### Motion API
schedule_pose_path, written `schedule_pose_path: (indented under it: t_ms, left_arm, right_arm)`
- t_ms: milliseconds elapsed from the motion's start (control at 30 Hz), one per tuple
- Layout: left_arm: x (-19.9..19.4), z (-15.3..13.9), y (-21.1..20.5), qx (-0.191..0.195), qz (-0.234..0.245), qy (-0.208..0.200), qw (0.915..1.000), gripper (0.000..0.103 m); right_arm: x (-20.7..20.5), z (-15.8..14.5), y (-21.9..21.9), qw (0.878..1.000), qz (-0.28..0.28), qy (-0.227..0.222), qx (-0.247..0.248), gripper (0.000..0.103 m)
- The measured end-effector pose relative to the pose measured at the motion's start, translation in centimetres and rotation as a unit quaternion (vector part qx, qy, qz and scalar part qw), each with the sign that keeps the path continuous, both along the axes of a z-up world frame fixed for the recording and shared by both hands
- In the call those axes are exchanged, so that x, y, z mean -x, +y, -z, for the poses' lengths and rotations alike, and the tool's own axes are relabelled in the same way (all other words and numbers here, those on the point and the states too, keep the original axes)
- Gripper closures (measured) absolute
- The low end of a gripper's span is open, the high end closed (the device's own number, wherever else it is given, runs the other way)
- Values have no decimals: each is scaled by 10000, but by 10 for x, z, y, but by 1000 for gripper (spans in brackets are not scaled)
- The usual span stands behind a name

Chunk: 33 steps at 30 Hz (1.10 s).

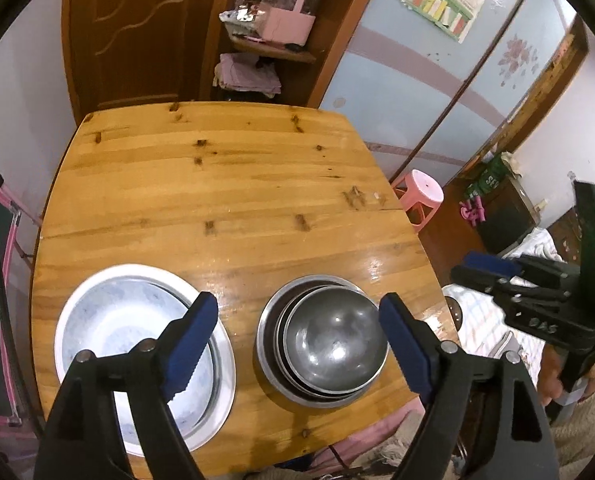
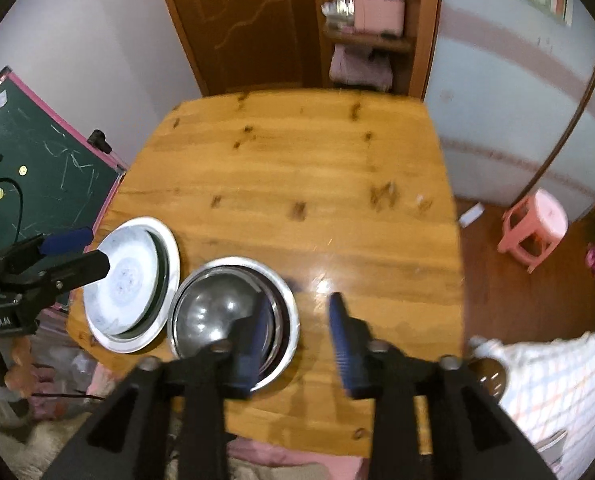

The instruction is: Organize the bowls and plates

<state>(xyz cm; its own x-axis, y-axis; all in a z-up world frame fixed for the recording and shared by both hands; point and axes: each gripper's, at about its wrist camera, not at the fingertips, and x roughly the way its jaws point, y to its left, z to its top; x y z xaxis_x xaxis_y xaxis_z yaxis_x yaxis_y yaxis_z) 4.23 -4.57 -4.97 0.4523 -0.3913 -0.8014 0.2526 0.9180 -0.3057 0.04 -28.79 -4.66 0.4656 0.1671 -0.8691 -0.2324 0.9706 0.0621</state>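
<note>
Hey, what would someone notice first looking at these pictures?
Two neat stacks near the front edge of a wooden table: white plates on the left, nested metal bowls beside them. Both grippers hang above with nothing between their jaws, the left gripper wide, the right gripper narrower.

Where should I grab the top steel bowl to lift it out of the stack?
Pinch the top steel bowl by its rim, from above on the near right, where it rides highest over the bowls under it. It sits tilted and its smooth rounded wall offers the pads nothing else.
</note>
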Motion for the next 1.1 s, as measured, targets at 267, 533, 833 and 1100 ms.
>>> schedule_pose_path:
  t_ms: [267, 533, 833, 1100]
  left_arm:
    - [-4, 24, -8, -85, 131, 384, 9991, 19]
    - [-8, 79, -22, -212, 311, 962, 9947, 19]
    - [-16, 108, -24, -76, 269, 1227, 9920, 19]
    - [-21, 123, -23, -36, 237, 1422, 9896, 19]
  right_arm:
    - [9, 2, -1, 9999, 49, -92, 36, 50]
    - [4, 63, -5, 9973, 140, 655, -297, 50]
    - [-6, 106, -1, 9892, 151, 1214, -802, 50]
    - [-15, 126, -1, 9828, 182, 1522, -1033, 50]
